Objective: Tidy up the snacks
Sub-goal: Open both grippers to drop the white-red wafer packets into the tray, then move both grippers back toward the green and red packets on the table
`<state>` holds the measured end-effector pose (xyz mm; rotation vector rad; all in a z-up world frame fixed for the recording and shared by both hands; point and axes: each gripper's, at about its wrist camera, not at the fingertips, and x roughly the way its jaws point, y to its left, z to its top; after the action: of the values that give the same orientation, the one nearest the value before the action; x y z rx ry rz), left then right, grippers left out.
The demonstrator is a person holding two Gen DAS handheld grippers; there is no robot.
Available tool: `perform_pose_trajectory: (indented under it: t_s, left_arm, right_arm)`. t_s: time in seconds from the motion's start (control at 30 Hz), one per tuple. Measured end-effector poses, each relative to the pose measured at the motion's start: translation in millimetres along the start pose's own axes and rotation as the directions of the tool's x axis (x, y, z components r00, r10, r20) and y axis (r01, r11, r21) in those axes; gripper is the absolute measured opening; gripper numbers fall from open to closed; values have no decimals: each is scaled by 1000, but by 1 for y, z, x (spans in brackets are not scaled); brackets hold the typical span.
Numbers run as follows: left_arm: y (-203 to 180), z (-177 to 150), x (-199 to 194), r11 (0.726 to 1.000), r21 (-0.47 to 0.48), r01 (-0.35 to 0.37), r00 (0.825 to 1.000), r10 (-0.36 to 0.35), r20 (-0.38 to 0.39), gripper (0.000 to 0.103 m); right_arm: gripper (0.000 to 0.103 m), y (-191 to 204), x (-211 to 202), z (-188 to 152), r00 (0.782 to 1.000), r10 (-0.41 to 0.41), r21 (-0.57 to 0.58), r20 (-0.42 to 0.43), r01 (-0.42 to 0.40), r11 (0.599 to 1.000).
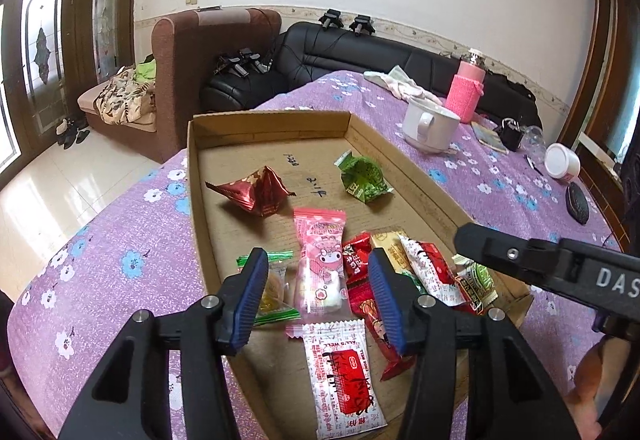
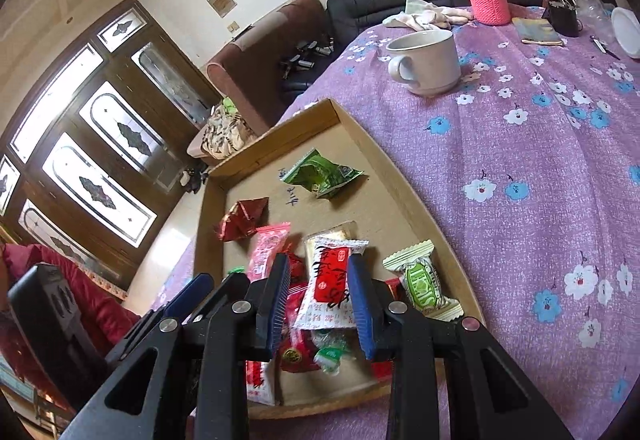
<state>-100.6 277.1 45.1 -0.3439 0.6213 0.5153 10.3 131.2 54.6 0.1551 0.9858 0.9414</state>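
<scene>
A shallow cardboard tray (image 1: 272,119) on the purple flowered cloth holds several wrapped snacks. My left gripper (image 1: 320,296) is open over its near end. A pink packet (image 1: 320,264) lies flat between the pads, clear of both. A white and red packet (image 1: 344,372) lies just in front of it. My right gripper (image 2: 320,300) is shut on another white and red packet (image 2: 328,280), held a little above the pile. A green and white packet (image 2: 420,280) lies to its right. Farther back lie a red foil packet (image 1: 252,191) and a green packet (image 1: 362,175).
Beyond the tray stand a white mug (image 1: 430,125), a pink knitted bottle (image 1: 466,91) and a white jar (image 1: 562,159), with small dark items near the table's right edge. A black sofa and a brown armchair sit behind the table.
</scene>
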Motion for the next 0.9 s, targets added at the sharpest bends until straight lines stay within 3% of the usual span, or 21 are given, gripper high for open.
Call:
perform_pose_trajectory:
  t_s: [0.53,0.9]
  left_arm:
    - [5,1,-10,1000,-26,-5,999,6,37,52]
    - [-2,-3,-23,1000,-6,6,999,-6,52,53]
  right_arm:
    - [37,-1,-40,-22,999,2,-2,34,-2,1000]
    - [37,-38,-88,-32,995,-13,68,100,6,998]
